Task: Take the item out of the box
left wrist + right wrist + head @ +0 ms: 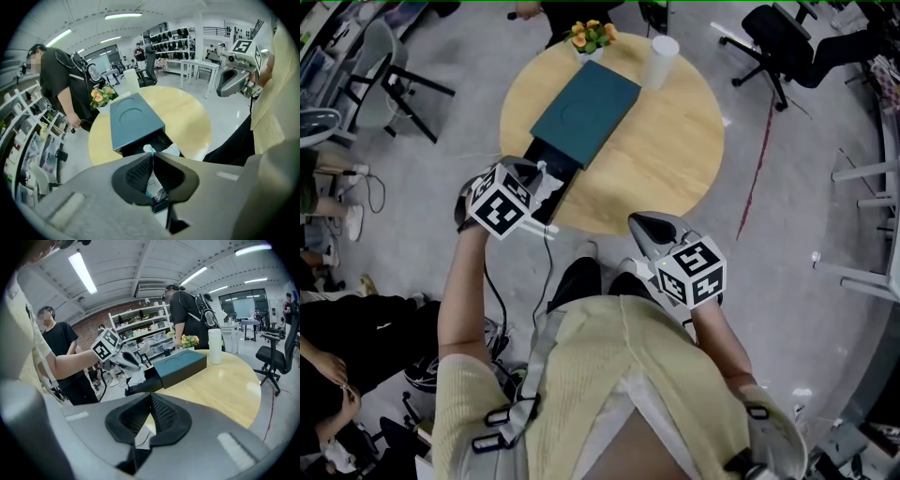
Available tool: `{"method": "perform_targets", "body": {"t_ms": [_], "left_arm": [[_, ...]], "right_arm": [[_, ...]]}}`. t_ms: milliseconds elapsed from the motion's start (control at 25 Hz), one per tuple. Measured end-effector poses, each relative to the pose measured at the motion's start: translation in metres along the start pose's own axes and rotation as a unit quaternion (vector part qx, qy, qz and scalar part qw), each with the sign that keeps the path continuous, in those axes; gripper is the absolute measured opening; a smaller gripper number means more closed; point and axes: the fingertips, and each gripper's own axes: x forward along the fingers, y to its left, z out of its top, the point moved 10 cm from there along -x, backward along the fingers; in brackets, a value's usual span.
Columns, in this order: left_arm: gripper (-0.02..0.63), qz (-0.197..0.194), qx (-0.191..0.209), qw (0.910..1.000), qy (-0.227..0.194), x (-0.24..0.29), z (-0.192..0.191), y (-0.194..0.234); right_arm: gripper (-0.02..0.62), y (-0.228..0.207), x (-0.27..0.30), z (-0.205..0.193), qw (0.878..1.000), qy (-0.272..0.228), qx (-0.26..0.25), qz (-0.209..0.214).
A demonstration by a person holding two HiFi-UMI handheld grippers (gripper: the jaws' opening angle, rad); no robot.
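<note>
The box (586,111), a teal sleeve with a pressed circle on top, lies aslant on the round wooden surface (675,150), and its black drawer (546,161) is slid out towards the person and reaches the near edge. The left claw (539,173) is at that open end; its cube (500,204) carries black-and-white square markers. In its own view the left claw (152,157) is pinched together on the item. The right claw (636,221) hangs off the surface, just beside its near rim and close to the person's body, well apart from the box. In its own view the right claw (150,395) has its tips pressed together with nothing between them. A white cup (660,61) stands upright near the far rim, just beside the sleeve's far corner. A small bunch of orange flowers (591,36) sits next to it. The item (553,187) is white and crumpled, at the drawer's open end. Whether it touches the drawer I cannot tell.
</note>
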Motion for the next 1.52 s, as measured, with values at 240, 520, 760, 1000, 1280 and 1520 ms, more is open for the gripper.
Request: {"method": "perform_targets", "body": {"t_ms": [240, 520, 760, 1000, 1280, 1520], "left_arm": [[0.02, 0.056, -0.02, 0.9973, -0.042, -0.034, 0.014, -0.007], [0.018, 0.123, -0.029, 0.9872, -0.098, -0.072, 0.022, -0.024], [0.017, 0.17, -0.056, 0.9745, -0.135, -0.094, 0.021, -0.04], [0.016, 0.203, -0.11, 0.9576, -0.171, -0.105, 0.006, -0.059], [0.015, 0.231, -0.163, 0.9373, -0.204, -0.119, -0.003, -0.073], [0.015, 0.25, -0.203, 0.9191, -0.227, -0.132, -0.014, -0.08]], "right_arm": [[0.005, 0.003, -0.002, 0.005, 1.0, -0.003, -0.013, 0.012], [0.005, 0.006, -0.006, 0.012, 0.999, -0.014, -0.025, 0.016], [0.005, -0.001, -0.015, 0.017, 0.999, -0.034, -0.023, 0.008], [0.005, -0.003, -0.021, 0.028, 0.998, -0.058, -0.034, -0.007], [0.005, -0.002, -0.034, 0.04, 0.995, -0.085, -0.043, -0.016], [0.005, 0.0, -0.045, 0.05, 0.993, -0.104, -0.051, -0.018]]}}
